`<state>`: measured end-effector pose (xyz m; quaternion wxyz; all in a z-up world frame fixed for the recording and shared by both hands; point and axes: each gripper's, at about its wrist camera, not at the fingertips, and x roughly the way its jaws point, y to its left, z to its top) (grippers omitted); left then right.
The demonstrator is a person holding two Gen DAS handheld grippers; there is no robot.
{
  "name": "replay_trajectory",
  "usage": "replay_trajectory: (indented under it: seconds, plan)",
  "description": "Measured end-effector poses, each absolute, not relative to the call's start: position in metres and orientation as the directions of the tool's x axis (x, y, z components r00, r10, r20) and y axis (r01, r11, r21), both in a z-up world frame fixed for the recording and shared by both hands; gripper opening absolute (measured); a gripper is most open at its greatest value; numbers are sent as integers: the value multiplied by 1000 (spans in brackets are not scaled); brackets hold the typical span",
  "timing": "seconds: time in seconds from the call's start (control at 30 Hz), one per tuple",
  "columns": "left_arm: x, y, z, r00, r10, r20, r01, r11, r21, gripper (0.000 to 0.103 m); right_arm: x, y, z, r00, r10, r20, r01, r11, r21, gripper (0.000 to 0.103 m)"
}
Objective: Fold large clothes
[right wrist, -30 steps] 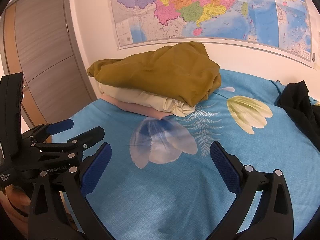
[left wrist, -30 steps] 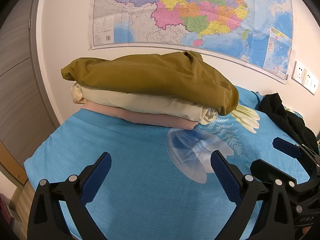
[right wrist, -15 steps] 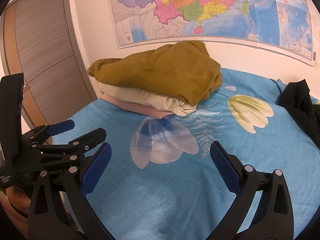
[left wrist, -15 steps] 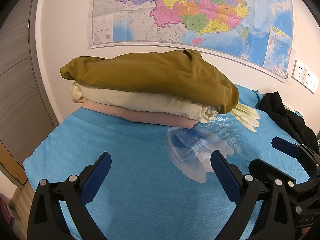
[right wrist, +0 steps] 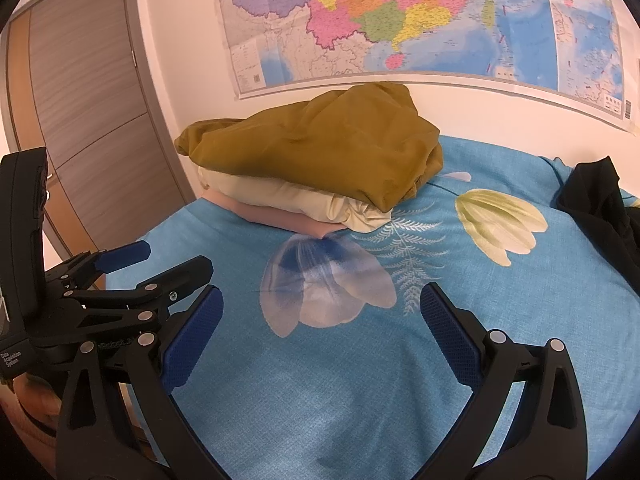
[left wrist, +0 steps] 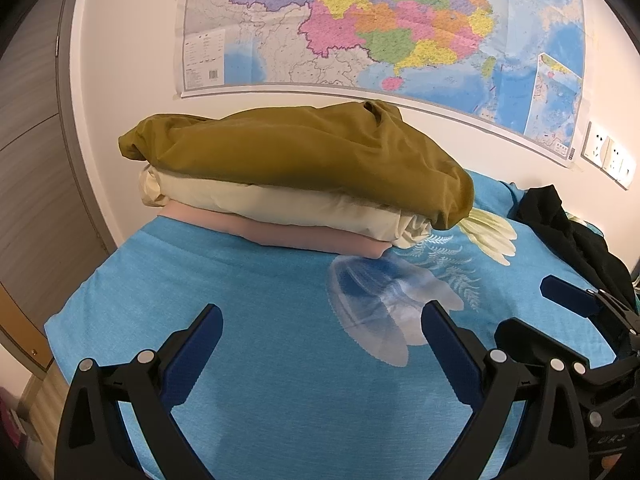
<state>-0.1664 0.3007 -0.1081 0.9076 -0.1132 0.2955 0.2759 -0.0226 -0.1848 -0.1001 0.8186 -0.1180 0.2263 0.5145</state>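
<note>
Both tools hover above the bed, side by side and aimed at the wall map. The left gripper has its fingers released, spread wide with nothing between them. The right gripper is likewise released and empty. In the right wrist view the left tool appears at 9 o'clock, just beside the right one.

At 12 o'clock from both grippers, well apart from the fingers, a stack of folded clothes rests on the blue floral sheet against the wall. An olive garment lies on top, a cream garment beneath it, and a pink garment at the bottom. The stack sits at the far edge, probably to keep the near part of the bed free as a folding surface.

A black garment lies crumpled at 2 o'clock near the right edge of the bed. It appears unfolded and is probably the next item to handle. The open, level fingers suit a reach toward it.
</note>
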Motion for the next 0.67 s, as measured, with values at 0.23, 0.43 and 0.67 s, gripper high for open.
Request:
replay_trajectory:
  seconds: [0.23, 0.43, 0.67]
  plan:
    - [-167, 298, -107, 697, 429, -574, -551, 833, -45, 96, -22, -186, -99, 369, 790, -490, -894, 446, 45, 97]
    - [-161, 298, -110, 683, 423, -596, -558, 828, -52, 96, -21, -189, -99, 378, 788, -486, -887, 458, 53, 97]
    - [-158, 302, -115, 705, 339, -623, -526, 839, -138, 96, -13, -198, -98, 394, 783, -482, -874, 481, 69, 97]
